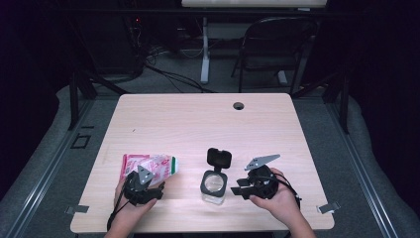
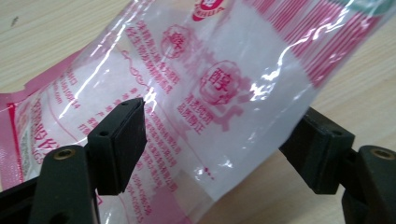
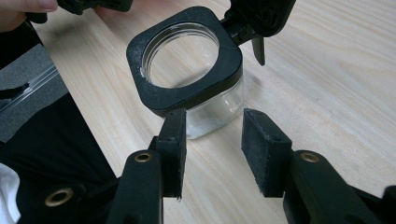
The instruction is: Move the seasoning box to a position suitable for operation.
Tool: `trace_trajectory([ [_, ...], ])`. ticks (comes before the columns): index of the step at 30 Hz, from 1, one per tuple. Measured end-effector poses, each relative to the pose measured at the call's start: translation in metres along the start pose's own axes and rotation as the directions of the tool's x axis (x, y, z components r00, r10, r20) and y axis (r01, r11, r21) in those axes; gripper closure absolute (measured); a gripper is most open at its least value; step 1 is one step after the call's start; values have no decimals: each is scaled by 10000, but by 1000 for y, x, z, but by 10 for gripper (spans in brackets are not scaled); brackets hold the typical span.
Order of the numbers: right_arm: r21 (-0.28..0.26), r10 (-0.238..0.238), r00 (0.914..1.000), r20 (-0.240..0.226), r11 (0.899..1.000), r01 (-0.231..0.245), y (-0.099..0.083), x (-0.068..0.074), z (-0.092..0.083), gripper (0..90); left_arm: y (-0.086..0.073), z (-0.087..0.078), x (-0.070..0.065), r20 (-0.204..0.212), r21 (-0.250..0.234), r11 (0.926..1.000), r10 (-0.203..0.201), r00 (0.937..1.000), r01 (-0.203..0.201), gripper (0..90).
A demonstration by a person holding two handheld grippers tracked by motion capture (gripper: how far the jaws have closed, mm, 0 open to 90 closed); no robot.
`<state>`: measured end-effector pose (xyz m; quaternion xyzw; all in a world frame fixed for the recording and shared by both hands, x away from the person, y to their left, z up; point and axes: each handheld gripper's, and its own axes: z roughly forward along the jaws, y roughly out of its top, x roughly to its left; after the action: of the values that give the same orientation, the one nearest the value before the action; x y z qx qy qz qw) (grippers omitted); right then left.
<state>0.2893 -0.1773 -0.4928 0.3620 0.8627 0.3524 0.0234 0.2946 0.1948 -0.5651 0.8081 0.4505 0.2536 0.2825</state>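
A clear and pink plastic bag [image 1: 154, 164] of white powder lies flat on the wooden table [image 1: 198, 119] at the front left. My left gripper [image 1: 148, 174] is over its near end. In the left gripper view the bag [image 2: 210, 88] lies between the jaws of the left gripper [image 2: 219, 121], which stand wide apart without pinching it. A square clear jar [image 1: 214, 186] with a black rim stands at the front centre, its hinged black lid [image 1: 219, 157] flipped open. My right gripper [image 3: 215, 119] is open just short of the jar [image 3: 187, 95], apart from it.
A round cable hole [image 1: 238, 105] sits near the table's far edge. A black chair [image 1: 277, 39] and a white desk leg [image 1: 204, 49] stand on the floor beyond. The person's left hand [image 3: 23, 9] is at the top left of the right gripper view.
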Motion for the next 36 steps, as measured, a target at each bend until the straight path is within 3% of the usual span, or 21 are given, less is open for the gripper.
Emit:
trace_trajectory([
  [3, -47, 20, 10000, -9, 10000, -20, 0, 0, 0, 605, -2, 3, 3, -260, -15, 10000, 29, 9997, -29, 290],
  [9, -119, 73, 10000, -7, 9999, -73, 0, -1, -1, 605, -4, 3, 9, -580, -98, 9999, -93, 9983, 87, 446],
  [14, -178, 97, 10000, -12, 9998, -97, 0, -1, -1, 605, -6, 4, 17, -397, -203, 9988, -445, 9982, 437, 525],
  [23, -236, 148, 9999, 0, 9996, -148, -1, -2, -2, 605, -7, 4, 21, -125, -284, 9974, -661, 9977, 657, 653],
  [25, -258, 195, 9998, -4, 9995, -195, -1, -3, -2, 605, -8, 4, 27, 153, -360, 9933, -1096, 9939, 1101, 684],
  [27, -263, 247, 9997, -1, 9993, -247, -1, -3, -2, 605, -8, 4, 29, 242, -332, 9926, -1158, 9930, 1166, 709],
  [28, -262, 241, 9997, -17, 9994, -242, -1, -3, -2, 605, -9, 5, 32, 427, -397, 9875, -1510, 9876, 1527, 723],
  [36, -284, 336, 9994, -16, 9990, -337, -2, -4, -2, 605, -10, 5, 36, 634, -423, 9841, -1695, 9835, 1723, 793],
])
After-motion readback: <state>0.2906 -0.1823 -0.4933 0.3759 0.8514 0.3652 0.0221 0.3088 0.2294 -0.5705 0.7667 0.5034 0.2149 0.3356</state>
